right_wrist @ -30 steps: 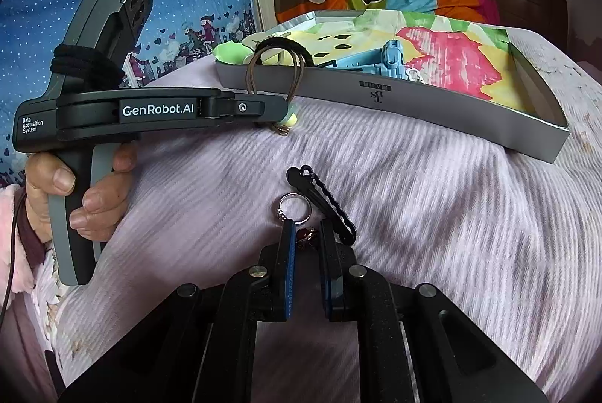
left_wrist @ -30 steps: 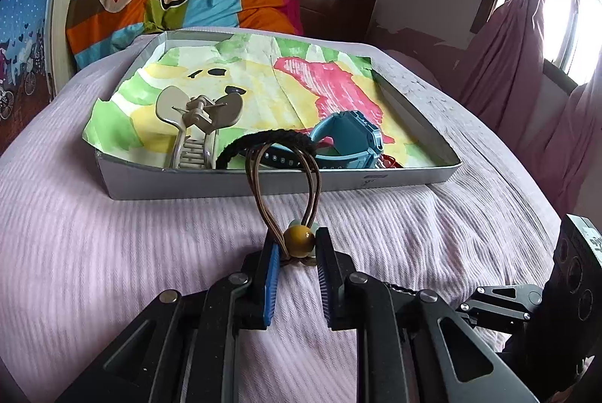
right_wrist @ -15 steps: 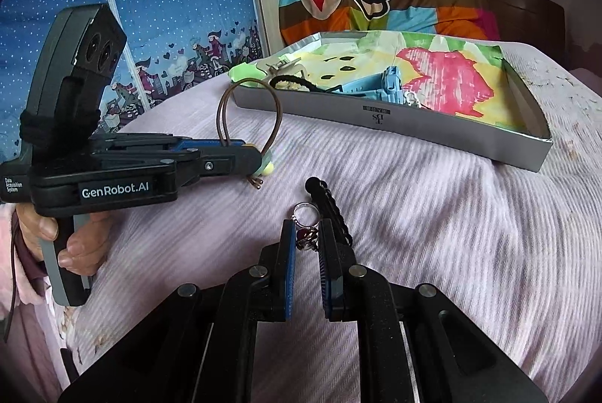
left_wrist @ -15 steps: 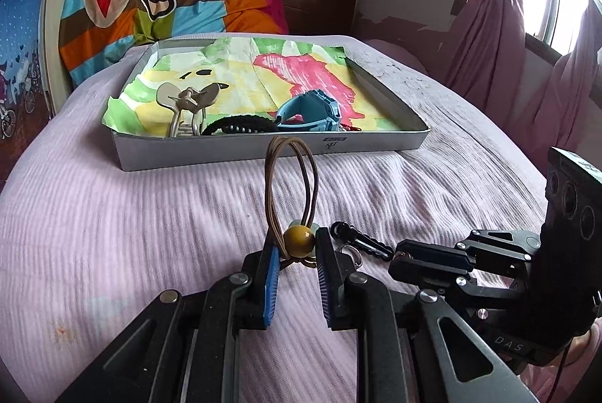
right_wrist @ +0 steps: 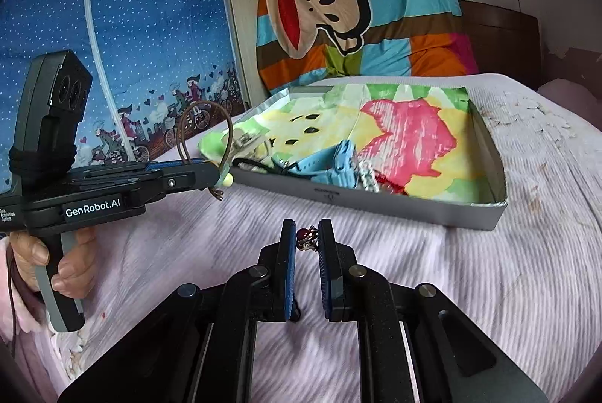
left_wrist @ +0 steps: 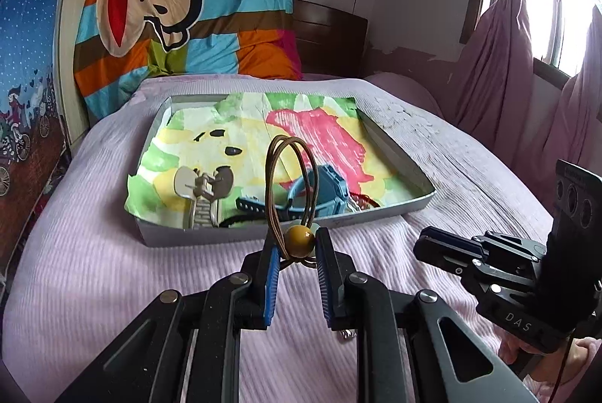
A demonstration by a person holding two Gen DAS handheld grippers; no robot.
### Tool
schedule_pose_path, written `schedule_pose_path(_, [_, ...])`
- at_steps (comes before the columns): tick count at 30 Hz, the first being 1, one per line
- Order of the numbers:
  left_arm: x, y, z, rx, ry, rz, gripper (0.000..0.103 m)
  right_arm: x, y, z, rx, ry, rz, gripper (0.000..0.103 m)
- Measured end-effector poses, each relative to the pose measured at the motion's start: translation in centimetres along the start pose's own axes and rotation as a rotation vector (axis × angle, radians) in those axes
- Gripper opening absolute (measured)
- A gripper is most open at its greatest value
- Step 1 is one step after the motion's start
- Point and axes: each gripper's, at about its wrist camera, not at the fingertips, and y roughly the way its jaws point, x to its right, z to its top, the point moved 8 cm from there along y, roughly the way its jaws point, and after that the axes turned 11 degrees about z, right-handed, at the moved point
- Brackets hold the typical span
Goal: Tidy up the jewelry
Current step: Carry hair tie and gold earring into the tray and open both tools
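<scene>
Gripping hair tie (left_wrist: pixel 289 192); left claw (left_wrist: pixel 297 245)

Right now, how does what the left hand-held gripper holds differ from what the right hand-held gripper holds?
The left hand-held gripper pinches a brown hair tie by its mustard bead, and the loops stand tall above the fingers. The right hand-held gripper pinches a small keychain charm with a dark red stone, which barely fills the gap. The hair tie is cord; the charm looks metallic. Both are held off the lilac bedspread, short of the grey tray.
</scene>
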Motion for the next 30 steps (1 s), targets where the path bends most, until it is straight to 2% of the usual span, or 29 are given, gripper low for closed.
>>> schedule_pose_path(6, [-0.3,3.4,2.9,-0.04,-0.065,0.037,0.018,3.0,2.1,3.6,-0.003,0.03,-0.065,0.011])
schedule_pose_path(9, [-0.7,5.0,3.8,-0.069,-0.091,0.065,0.018,4.6,3.4,4.4,-0.013,0.077,-0.084,0.011])
schedule_pose_path(15, [-0.9,8.0,3.7,-0.15,-0.082,0.12,0.018,7.5,6.1,3.6,-0.049,0.184,-0.111,0.011])
schedule_pose_path(20, [-0.8,9.4,2.9,-0.211,-0.08,0.124,0.018,8.9,7.8,2.5,-0.09,0.228,-0.119,0.011])
schedule_pose_path(30, [-0.7,9.4,2.5,-0.198,-0.09,0.096,0.018,8.8,9.0,2.0,-0.126,0.205,-0.116,0.011])
